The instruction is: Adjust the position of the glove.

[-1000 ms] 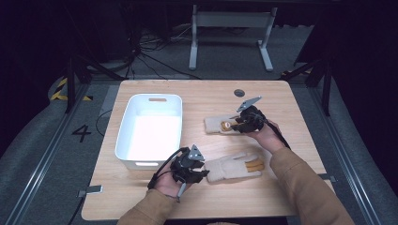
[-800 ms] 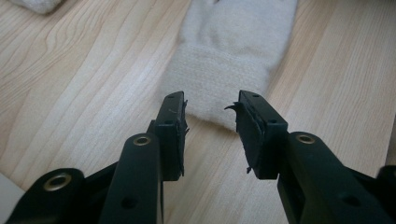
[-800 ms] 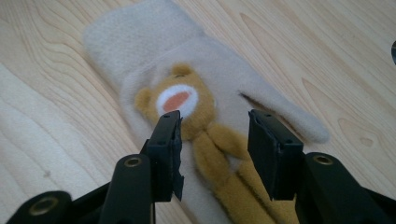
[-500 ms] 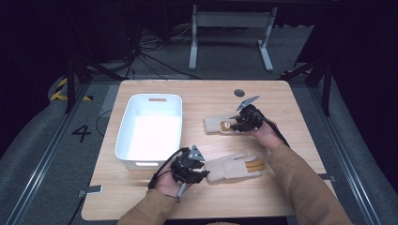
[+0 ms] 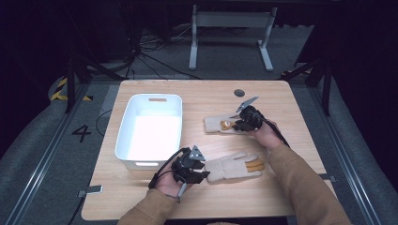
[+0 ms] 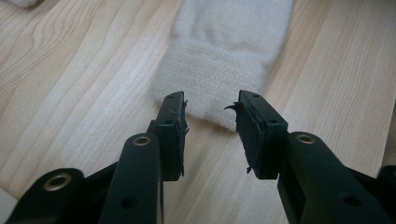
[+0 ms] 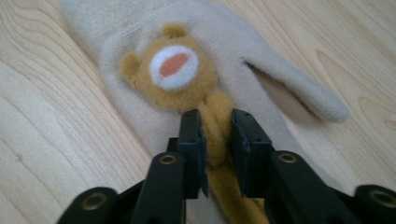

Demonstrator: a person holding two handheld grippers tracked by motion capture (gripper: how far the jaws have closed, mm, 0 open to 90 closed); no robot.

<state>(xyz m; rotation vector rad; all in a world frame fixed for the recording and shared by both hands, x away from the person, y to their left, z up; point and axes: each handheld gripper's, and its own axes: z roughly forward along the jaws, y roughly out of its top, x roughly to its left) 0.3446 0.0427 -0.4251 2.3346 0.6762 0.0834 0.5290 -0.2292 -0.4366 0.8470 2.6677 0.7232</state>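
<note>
On pale wooden table (image 5: 281,187): right gripper (image 7: 215,135) pinching cream bear-faced knit glove (image 7: 205,88); left gripper (image 6: 210,116) spread wide at second cream glove's cuff (image 6: 219,88). Probably next: close, lift toward white plastic bin (image 5: 123,136).

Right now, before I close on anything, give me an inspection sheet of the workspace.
Surface: wooden table, bare wood around the things.
Job's things: near glove lying flat, cuff towards left gripper; far glove flat, with a brown bear patch.
Clutter: white bin; small dark disc.
Grippers: left gripper open at the near glove's cuff; right gripper shut on the far glove's brown strip below the patch.
Cables: one trails from each gripper.
Surroundings: dark floor, stand legs, floor cables.
</note>
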